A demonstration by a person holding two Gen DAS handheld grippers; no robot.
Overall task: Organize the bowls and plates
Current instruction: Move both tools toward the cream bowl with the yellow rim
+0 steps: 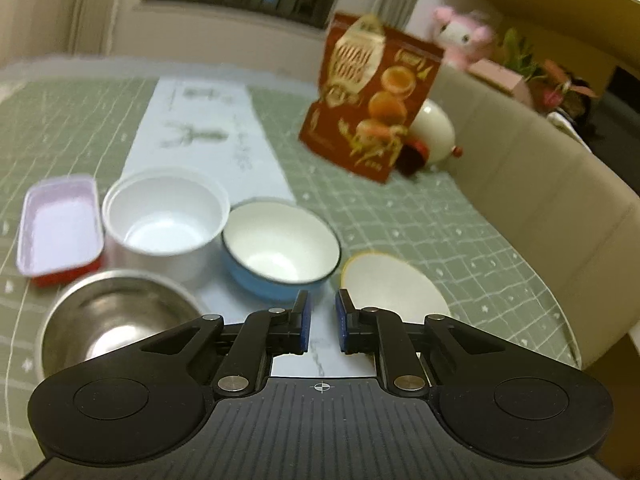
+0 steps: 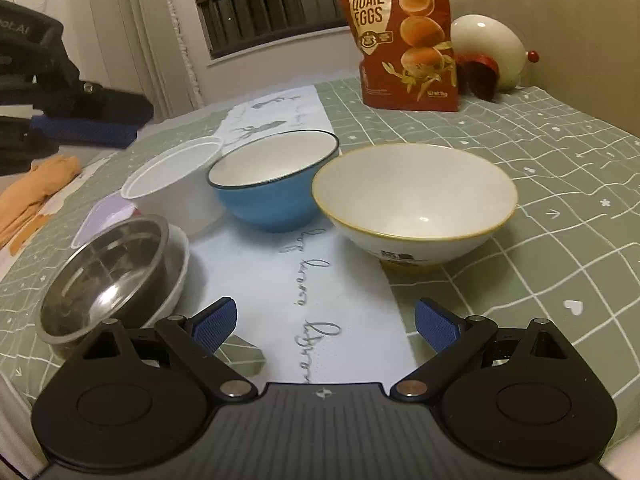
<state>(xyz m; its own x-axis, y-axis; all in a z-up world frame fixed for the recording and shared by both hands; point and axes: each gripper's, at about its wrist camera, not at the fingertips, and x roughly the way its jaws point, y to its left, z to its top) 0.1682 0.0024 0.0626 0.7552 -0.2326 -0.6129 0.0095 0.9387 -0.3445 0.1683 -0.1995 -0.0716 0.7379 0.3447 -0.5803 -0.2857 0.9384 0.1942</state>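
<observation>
A blue bowl (image 1: 280,252) (image 2: 276,184) stands mid-table beside a white gold-rimmed bowl (image 1: 394,286) (image 2: 414,200). A steel bowl (image 1: 116,328) (image 2: 106,276) sits in a white dish (image 2: 178,276) at the left. A white plastic tub (image 1: 164,220) (image 2: 176,176) and a pink-lined red tray (image 1: 60,228) stand behind. My left gripper (image 1: 321,316) hovers above the bowls, narrowly open and empty; it also shows at the left edge of the right wrist view (image 2: 80,120). My right gripper (image 2: 324,322) is wide open and empty, low in front of the gold-rimmed bowl.
A red quail-eggs bag (image 1: 368,100) (image 2: 404,36) stands at the back with a cream egg-shaped ornament (image 1: 434,132) (image 2: 486,48) behind it. A white paper runner (image 2: 296,292) crosses the green checked tablecloth (image 2: 540,200). A beige chair back (image 1: 532,184) borders the right. An orange cloth (image 2: 36,196) lies left.
</observation>
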